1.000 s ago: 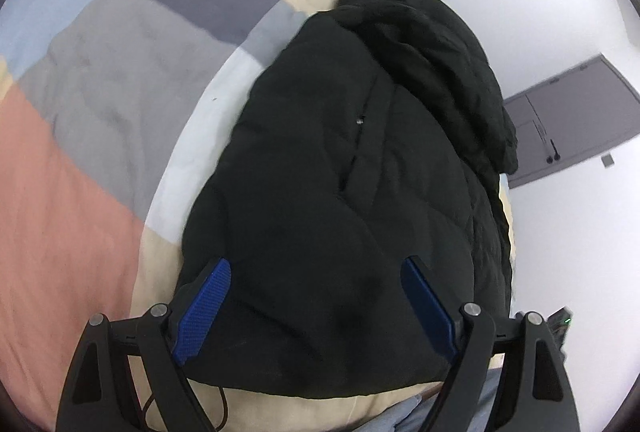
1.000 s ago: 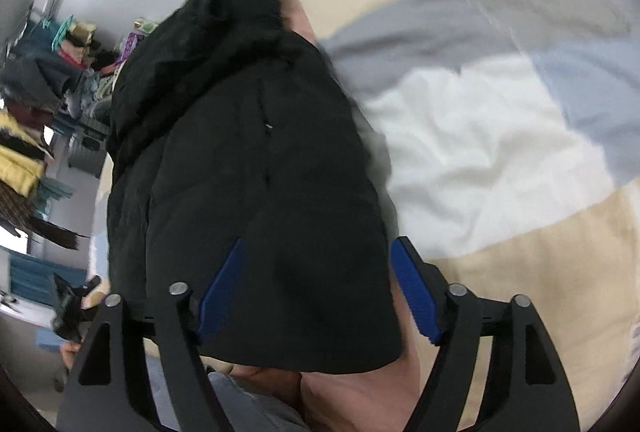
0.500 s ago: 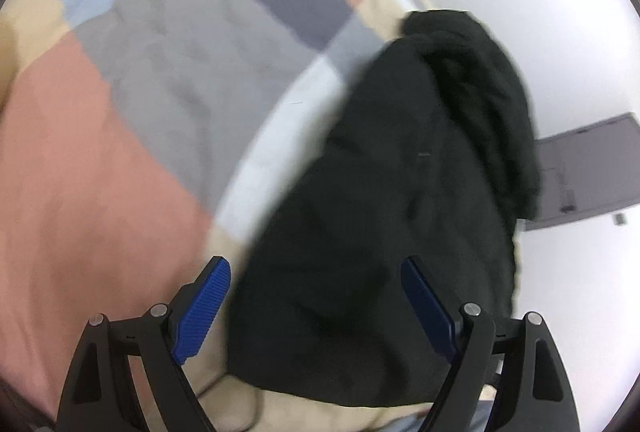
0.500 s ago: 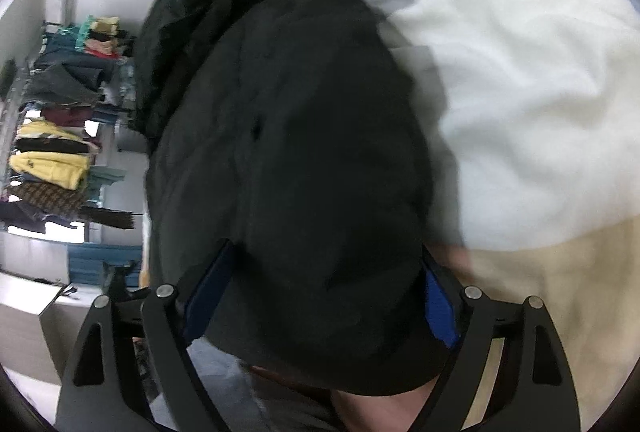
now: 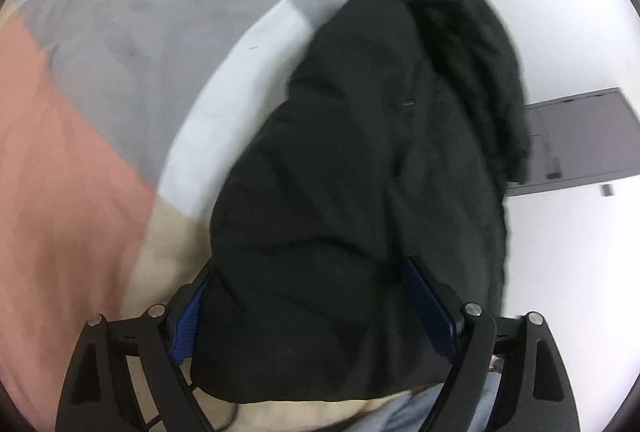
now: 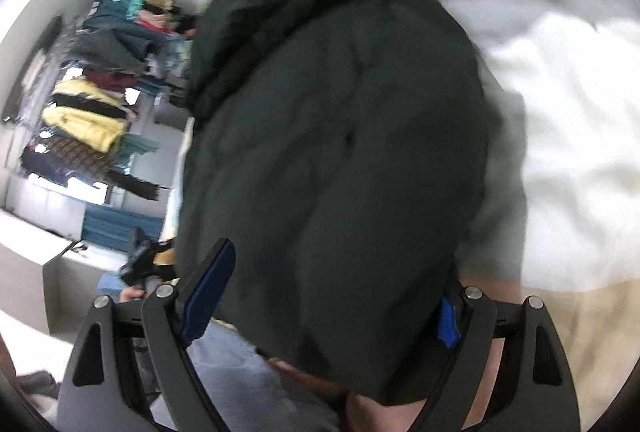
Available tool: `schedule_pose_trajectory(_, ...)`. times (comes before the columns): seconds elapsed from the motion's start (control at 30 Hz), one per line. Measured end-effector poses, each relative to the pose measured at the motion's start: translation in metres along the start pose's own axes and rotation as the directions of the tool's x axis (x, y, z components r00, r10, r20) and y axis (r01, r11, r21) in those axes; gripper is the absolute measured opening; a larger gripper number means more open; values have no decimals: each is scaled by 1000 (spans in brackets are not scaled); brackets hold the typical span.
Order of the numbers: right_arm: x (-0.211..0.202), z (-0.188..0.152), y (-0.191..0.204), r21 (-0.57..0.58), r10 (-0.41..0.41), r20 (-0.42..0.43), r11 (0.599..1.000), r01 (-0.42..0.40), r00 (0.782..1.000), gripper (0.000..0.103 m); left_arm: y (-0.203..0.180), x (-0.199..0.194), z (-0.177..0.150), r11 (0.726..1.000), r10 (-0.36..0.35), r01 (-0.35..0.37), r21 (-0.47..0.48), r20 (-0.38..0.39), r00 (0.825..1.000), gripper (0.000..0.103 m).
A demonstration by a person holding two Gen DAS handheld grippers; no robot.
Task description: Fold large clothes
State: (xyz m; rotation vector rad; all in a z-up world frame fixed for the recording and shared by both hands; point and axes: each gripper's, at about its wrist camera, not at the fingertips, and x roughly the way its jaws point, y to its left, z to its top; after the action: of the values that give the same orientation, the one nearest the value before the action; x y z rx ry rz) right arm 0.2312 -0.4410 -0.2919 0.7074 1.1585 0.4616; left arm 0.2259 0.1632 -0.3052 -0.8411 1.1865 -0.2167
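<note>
A black padded jacket (image 5: 360,172) lies folded lengthwise on a bed with a patchwork cover (image 5: 100,92), its hood end far from me. My left gripper (image 5: 316,304) is open, its blue-padded fingers (image 5: 186,324) straddling the jacket's near hem. In the right wrist view the same jacket (image 6: 340,152) fills the middle. My right gripper (image 6: 328,300) is open too, its fingers (image 6: 208,292) either side of the near hem, the right pad partly hidden by fabric.
A grey cabinet (image 5: 580,140) stands against the white wall beyond the bed. A rack of hanging clothes (image 6: 92,112) stands at the left of the right wrist view. The white and beige parts of the bed cover (image 6: 572,172) lie right of the jacket.
Both grippers have closed in on the jacket's near hem, which now sits between the open fingers. The left view has swung back toward the jacket.
</note>
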Motion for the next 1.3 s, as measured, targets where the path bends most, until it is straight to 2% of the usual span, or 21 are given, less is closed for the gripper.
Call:
schedule_pose_trajectory(0.07, 12, 0, -12, 54, -31, -33, 998, 33, 999, 86, -4, -6, -2, 997, -74, 74, 12, 16, 997, 85)
schedule_pose_trajectory(0.13, 17, 0, -15, 77, -12, -42, 997, 15, 999, 86, -10, -6, -1, 992, -122, 122, 32, 16, 992, 82)
schedule_pose_trajectory(0.23, 12, 4, 4, 20, 21, -9, 1000, -21, 1000, 84, -16, 2, 1, 987, -154, 154, 46, -6, 988, 66)
schedule_pose_trajectory(0.27, 9, 4, 7, 4, 24, 0, 1000, -24, 1000, 77, -19, 4, 1, 985, -161, 162, 52, -15, 987, 58)
schedule_pose_trajectory(0.3, 7, 5, 12, -13, 13, 8, 1000, -13, 1000, 64, -21, 6, 1, 985, -157, 158, 63, -20, 987, 55)
schedule_pose_trajectory(0.33, 4, 6, 15, -19, 1, 14, 1000, -1, 1000, 58, -23, 7, 1, 987, -143, 144, 71, -20, 990, 48)
schedule_pose_trajectory(0.37, 0, 7, 15, -14, -2, 19, 1000, 2, 1000, 45, -25, 7, 2, 989, -125, 126, 81, -16, 992, 37)
schedule_pose_trajectory(0.4, -4, 7, 17, -12, -8, 27, 1000, 9, 1000, 36, -25, 7, 1, 988, -126, 127, 87, -15, 992, 31)
schedule_pose_trajectory(0.47, -12, 7, 22, -16, -21, 50, 1000, 22, 999, 27, -29, 1, 0, 986, -123, 122, 115, 4, 992, 22)
schedule_pose_trajectory(0.6, -34, 6, 33, -15, -32, 120, 999, 34, 992, 19, -43, -9, -8, 977, -94, 81, 198, 56, 994, 17)
schedule_pose_trajectory(0.83, -55, 1, 59, -27, -39, 203, 999, 45, 978, 14, -51, -38, -19, 966, -161, 123, 228, 154, 975, 13)
schedule_pose_trajectory(0.97, -69, -5, 68, -15, -38, 247, 999, 43, 968, 13, -57, -49, -30, 954, -216, 175, 242, 155, 964, 12)
schedule_pose_trajectory(1.2, -109, -16, 89, -1, -6, 299, 1000, 7, 954, 13, -82, -103, -44, 943, -233, 158, 292, 245, 941, 11)
schedule_pose_trajectory(1.3, -132, -26, 104, -36, 9, 318, 999, 2, 948, 14, -99, -134, -54, 933, -219, 111, 344, 295, 930, 10)
